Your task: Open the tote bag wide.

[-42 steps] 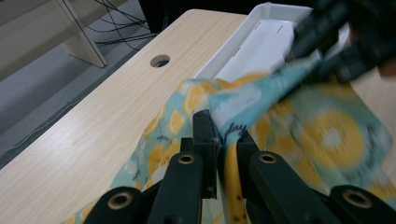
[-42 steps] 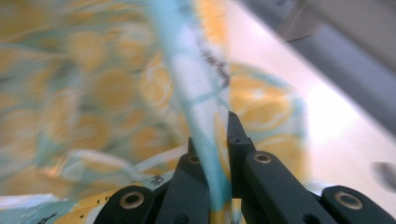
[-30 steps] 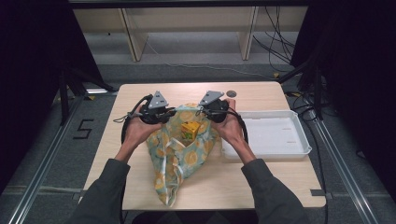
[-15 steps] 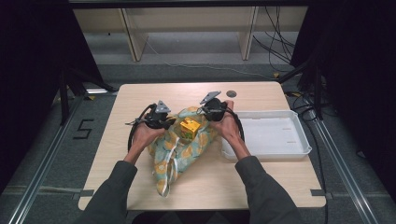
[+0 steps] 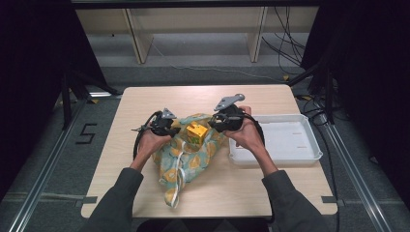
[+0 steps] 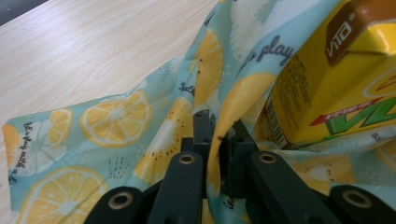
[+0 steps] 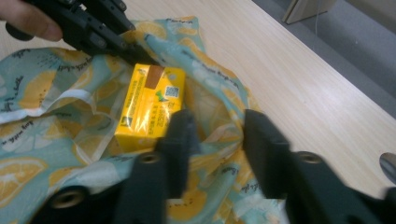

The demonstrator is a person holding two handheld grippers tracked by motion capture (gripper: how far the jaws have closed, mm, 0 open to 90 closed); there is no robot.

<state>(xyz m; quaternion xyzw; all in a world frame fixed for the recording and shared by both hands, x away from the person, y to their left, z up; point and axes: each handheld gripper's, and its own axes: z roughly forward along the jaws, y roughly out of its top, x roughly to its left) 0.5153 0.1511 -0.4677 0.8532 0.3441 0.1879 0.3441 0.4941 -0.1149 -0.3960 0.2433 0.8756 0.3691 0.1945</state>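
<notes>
A teal bag (image 5: pixel 188 157) printed with lemon slices lies on the wooden table (image 5: pixel 145 101), its mouth facing away from the person. A yellow drink carton (image 5: pixel 197 131) sits in the mouth. My left gripper (image 5: pixel 171 126) is at the bag's left rim. In the left gripper view this gripper (image 6: pixel 217 128) is shut on a fold of the bag (image 6: pixel 112 116), with the carton (image 6: pixel 336 79) just to the right. My right gripper (image 5: pixel 216 123) is at the bag's right rim. Its jaws (image 7: pixel 217 126) have just been opening and stand apart, with loose fabric between them and the carton (image 7: pixel 149 105) just beyond.
A white shallow tray (image 5: pixel 275 158) lies on the table right of the bag, close to the right hand. Bare tabletop (image 6: pixel 84 51) stretches beyond and left of the bag. Shelving legs and cables stand on the floor behind the table.
The left gripper has come down with the bag's rim, so the bag's mouth sits lower and flatter. The right gripper's jaws have parted from the fabric.
</notes>
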